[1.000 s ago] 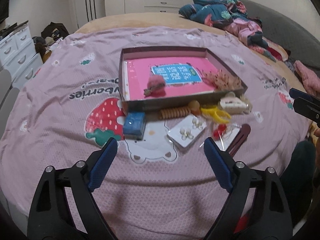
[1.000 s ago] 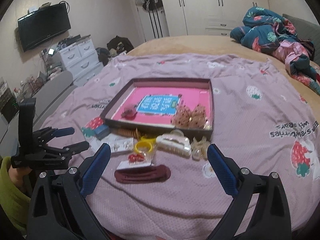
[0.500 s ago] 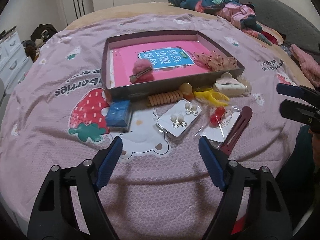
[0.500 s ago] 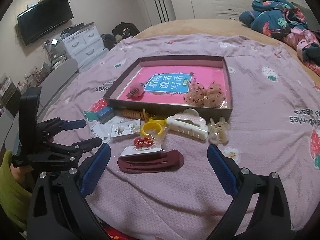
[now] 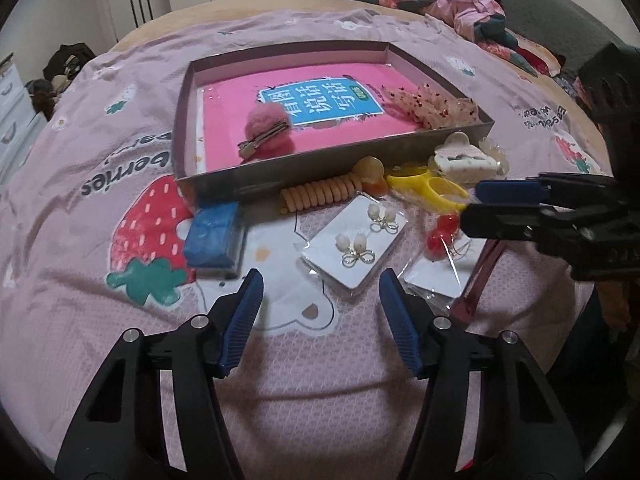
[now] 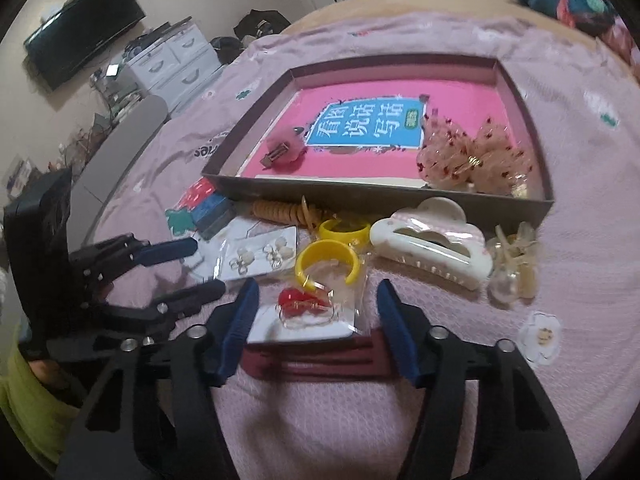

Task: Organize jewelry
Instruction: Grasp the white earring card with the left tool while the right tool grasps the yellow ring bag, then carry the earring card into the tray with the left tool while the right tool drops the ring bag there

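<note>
Left gripper (image 5: 321,280) wide apart, nothing between the pads, low over the pink strawberry bedspread (image 5: 80,216), aimed at the pearl earring card (image 5: 354,246). Right gripper (image 6: 316,292) also wide apart, gripping nothing, straddling the red earring card (image 6: 306,314) above the maroon hair clip (image 6: 320,360); same gripper seen side-on at the right edge of the left view (image 5: 472,210), fingertips over the red earrings.

Shallow box tray (image 5: 304,176) on the bedspread, pink booklet (image 5: 320,100) as liner. Inside: fuzzy pink hair clip (image 5: 266,128) front-left, mesh bow clips (image 6: 476,156) at the right end.

Outside, along the tray's near wall, left to right: blue box (image 5: 214,236), tan coil hair tie (image 5: 318,196), yellow bangles (image 6: 326,262), white claw clip (image 6: 430,252), small clear claw clip (image 6: 514,260). Pearl earring card just in front of the coil tie, red earring card to its right, partly over the maroon clip.

Dresser (image 6: 172,60) and wall TV (image 6: 80,28) in the background.
</note>
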`<action>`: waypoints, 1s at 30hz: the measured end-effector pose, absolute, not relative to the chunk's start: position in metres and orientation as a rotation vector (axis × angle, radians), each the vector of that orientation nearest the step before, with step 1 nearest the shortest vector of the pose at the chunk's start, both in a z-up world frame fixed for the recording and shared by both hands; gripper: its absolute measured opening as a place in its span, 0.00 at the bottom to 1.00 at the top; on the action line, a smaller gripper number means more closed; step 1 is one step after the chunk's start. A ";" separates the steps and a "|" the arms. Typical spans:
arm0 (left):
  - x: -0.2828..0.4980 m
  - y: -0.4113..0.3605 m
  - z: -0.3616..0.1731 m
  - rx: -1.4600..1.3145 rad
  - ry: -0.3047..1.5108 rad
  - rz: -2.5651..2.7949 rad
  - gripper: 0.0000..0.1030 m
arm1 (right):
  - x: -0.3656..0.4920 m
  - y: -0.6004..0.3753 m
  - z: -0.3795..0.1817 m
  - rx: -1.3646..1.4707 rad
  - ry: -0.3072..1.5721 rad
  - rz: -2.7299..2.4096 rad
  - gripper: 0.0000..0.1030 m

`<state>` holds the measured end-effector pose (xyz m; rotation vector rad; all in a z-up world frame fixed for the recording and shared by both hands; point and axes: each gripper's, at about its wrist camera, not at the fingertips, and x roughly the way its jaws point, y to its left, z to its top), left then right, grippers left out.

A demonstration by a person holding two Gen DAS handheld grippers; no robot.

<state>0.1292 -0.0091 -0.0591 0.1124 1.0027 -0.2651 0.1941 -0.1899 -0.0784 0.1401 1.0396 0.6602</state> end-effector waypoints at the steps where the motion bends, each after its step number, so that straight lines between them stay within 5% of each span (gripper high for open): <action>1: 0.130 -0.010 -0.060 0.116 1.006 -0.269 0.51 | 0.197 -0.190 -0.080 0.152 1.047 0.664 0.49; 12: 0.153 -0.024 -0.076 0.156 1.050 -0.324 0.51 | 0.213 -0.189 -0.087 0.211 1.091 0.708 0.52; 16: 0.157 -0.024 -0.077 0.152 1.048 -0.325 0.30 | 0.212 -0.191 -0.085 0.216 1.085 0.724 0.44; 18: 0.158 -0.023 -0.076 0.144 1.046 -0.324 0.28 | 0.212 -0.194 -0.084 0.235 1.087 0.735 0.35; 19: 0.157 -0.022 -0.075 0.142 1.041 -0.327 0.22 | 0.210 -0.197 -0.083 0.230 1.085 0.738 0.14; 30: 0.139 -0.013 -0.060 0.081 1.004 -0.370 0.11 | 0.190 -0.220 -0.065 0.195 1.015 0.683 0.12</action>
